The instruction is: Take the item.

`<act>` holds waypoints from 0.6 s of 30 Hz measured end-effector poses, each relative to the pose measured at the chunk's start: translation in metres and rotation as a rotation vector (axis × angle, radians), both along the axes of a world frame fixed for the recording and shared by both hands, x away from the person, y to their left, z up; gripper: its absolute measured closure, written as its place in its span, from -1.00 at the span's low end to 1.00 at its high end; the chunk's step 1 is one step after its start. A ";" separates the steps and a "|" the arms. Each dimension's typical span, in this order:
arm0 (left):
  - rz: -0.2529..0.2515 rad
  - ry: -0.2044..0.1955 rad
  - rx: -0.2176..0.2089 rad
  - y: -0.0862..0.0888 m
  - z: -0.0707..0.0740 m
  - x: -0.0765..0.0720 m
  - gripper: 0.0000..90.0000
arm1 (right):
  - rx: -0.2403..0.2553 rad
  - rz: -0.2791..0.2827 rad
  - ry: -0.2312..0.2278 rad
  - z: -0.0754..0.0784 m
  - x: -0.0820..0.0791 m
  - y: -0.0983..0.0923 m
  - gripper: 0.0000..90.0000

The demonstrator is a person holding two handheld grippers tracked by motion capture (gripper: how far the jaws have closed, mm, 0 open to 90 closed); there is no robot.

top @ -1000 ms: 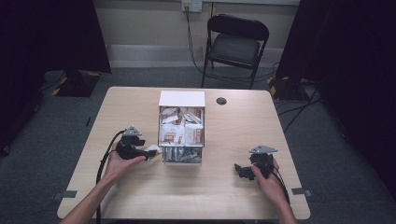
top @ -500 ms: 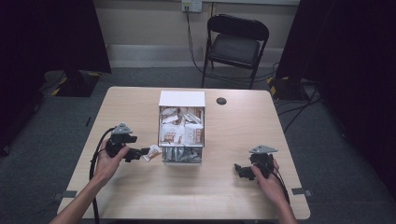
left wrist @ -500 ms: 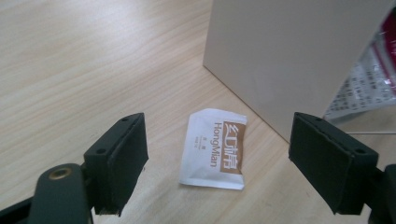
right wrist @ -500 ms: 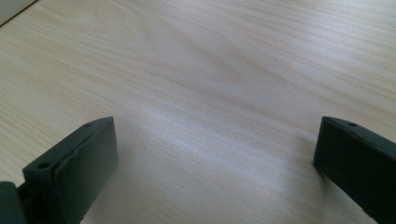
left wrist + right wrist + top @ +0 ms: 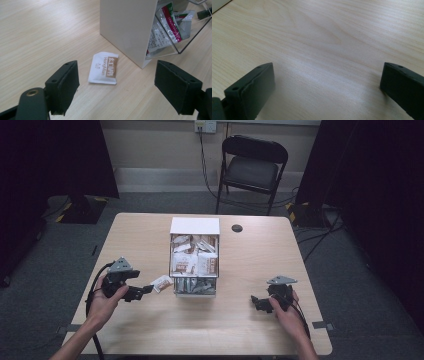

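Note:
A small white and brown sachet (image 5: 104,67) lies flat on the wooden table (image 5: 150,235), just left of a box (image 5: 195,256) holding several packets. In the high view the sachet (image 5: 161,283) rests beside the box's front left corner. My left gripper (image 5: 117,87) stands open a short way behind the sachet, jaws wide apart and nothing between them; in the high view the left gripper (image 5: 146,290) points at the sachet. Over bare wood at the front right, my right gripper (image 5: 324,90) is open and holds nothing; the right gripper (image 5: 256,302) appears there in the high view too.
The box has a white lid part (image 5: 195,226) at the back and clear walls (image 5: 175,37) in front. A small black disc (image 5: 237,228) lies behind it. A folding chair (image 5: 252,167) stands beyond the table's far edge.
My left gripper drew back to the left, away from the box. The sachet now lies on the table beside the box, released. The right gripper has not moved.

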State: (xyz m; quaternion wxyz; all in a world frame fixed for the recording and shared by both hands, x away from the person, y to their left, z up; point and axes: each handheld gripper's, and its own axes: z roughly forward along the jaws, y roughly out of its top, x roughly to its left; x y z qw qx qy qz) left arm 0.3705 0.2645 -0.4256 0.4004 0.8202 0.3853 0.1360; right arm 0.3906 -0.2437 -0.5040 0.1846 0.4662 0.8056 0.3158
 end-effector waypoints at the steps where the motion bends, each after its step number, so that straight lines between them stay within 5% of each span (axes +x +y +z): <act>1: 0.010 -0.002 0.007 0.003 0.000 -0.001 -0.57 | 0.000 -0.001 0.000 0.000 0.000 0.000 -1.00; 7: 0.071 0.034 0.049 0.021 -0.014 -0.003 -0.55 | 0.001 -0.002 0.000 0.000 0.000 0.000 -1.00; 18: 0.274 0.117 0.070 0.067 -0.046 -0.006 -0.56 | 0.000 0.000 0.000 0.000 0.000 0.000 -1.00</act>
